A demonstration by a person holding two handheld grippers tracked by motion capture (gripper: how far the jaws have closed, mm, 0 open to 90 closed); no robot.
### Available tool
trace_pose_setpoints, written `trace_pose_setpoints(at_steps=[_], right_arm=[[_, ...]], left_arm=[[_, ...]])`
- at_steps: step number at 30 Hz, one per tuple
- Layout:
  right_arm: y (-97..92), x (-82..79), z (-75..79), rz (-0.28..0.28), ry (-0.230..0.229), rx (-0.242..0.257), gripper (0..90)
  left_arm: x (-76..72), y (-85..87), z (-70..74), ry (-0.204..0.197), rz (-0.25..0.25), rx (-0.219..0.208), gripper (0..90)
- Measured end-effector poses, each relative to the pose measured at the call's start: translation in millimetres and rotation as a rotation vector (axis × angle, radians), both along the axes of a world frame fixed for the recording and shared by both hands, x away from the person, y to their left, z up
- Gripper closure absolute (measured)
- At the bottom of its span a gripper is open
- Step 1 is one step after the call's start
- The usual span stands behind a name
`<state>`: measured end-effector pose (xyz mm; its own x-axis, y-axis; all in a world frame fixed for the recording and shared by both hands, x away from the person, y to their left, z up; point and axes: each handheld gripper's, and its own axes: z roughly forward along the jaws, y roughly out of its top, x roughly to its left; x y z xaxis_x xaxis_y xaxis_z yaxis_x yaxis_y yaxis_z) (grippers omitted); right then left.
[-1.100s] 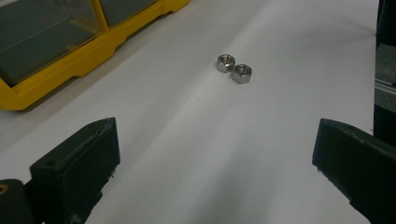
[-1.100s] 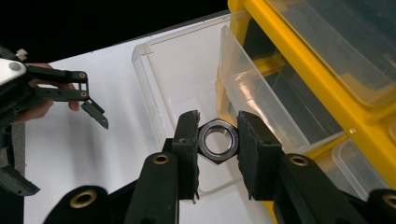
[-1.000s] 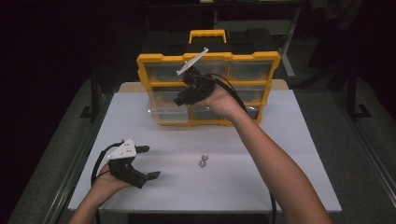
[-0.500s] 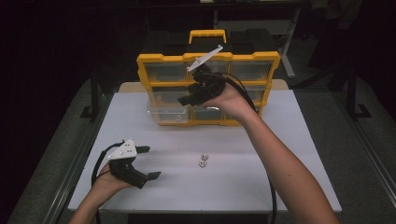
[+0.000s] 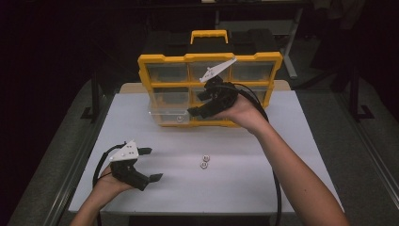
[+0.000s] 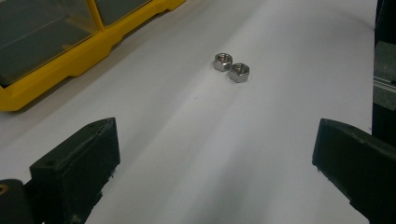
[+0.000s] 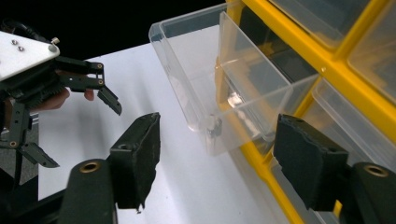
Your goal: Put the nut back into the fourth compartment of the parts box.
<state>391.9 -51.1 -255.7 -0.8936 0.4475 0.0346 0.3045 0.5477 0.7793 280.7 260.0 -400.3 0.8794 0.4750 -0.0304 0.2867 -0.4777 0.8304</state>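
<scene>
**Right gripper opens at the pulled-out drawer**

Hovering in front of the yellow organizer (image 5: pixel 209 59) at the upper middle of the high view, the right gripper (image 5: pixel 197 104) has its jaws part open; they have just been opening, and nothing sits between them. In the right gripper view the two black jaws rise from the bottom edge with bare white table (image 5: pixel 282 141) between them, and the clear drawer (image 7: pixel 219 79) sticks out of the organizer's lower left bay, filling the upper middle of that frame. One small metal piece, too blurred to identify, lies on the drawer's floor near its front wall. The drawer is just beyond the jaw tips, not touched by them.

At the lower left of the high view the left gripper (image 5: pixel 153 165) rests low over the table, jaws wide apart and empty. In the left gripper view two steel hex nuts (image 6: pixel 232 67) lie side by side, touching, on the white surface in the upper middle of the frame, well ahead of the jaws. In the high view the same nuts (image 5: pixel 204 161) sit near the table's centre, between the two grippers.
</scene>
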Motion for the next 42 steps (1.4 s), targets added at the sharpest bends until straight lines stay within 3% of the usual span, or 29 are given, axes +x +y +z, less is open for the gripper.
trace_pose_setpoints(at_steps=[16,25,32,38,42], right_arm=[[-13.4,-6.4,-42.0,-0.010,0.022,-0.008,28.4],[-16.1,-14.1,-70.5,-0.022,0.077,-0.015,29.1],[-19.1,-19.1,-87.5,-0.031,0.082,-0.022,30.3],[-19.4,-24.6,-100.1,-0.049,0.123,-0.027,31.6],[-19.2,-28.1,-110.8,-0.049,0.118,-0.042,33.5]], left_arm=[[0.4,0.2,-1.1,0.004,-0.002,0.001,1.0],[0.4,0.2,-1.5,0.007,-0.001,0.002,1.0],[0.7,-0.4,-1.6,0.005,-0.006,0.007,1.0],[0.2,-0.4,-1.5,0.006,-0.006,0.008,1.0],[-0.3,-0.8,-1.8,0.014,-0.002,0.003,1.0]])
